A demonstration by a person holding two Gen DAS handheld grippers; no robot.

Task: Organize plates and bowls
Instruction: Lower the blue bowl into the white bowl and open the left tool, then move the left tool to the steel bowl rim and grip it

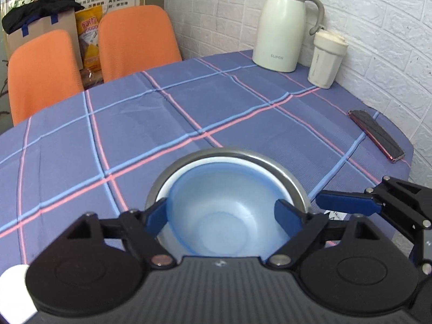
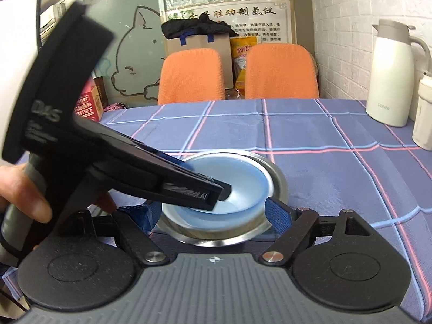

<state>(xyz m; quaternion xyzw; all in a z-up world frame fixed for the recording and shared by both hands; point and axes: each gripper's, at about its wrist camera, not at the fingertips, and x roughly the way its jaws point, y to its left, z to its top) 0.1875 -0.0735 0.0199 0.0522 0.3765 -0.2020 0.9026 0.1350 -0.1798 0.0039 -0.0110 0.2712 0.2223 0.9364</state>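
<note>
Left gripper (image 1: 221, 213), fingers spread wide, straddles the translucent pale-blue plastic bowl (image 1: 224, 210), which sits nested in a white bowl inside the shallow stainless-steel dish (image 1: 283, 167) on the blue checked tablecloth (image 1: 135, 124). Whether the blue pads touch the rim cannot be told. Right gripper (image 2: 213, 210), likewise parted, flanks the steel dish's near edge and holds nothing. Step in hand, as judged: nesting is done. Next move: lift the left fingers clear without dragging the bowl.
</note>
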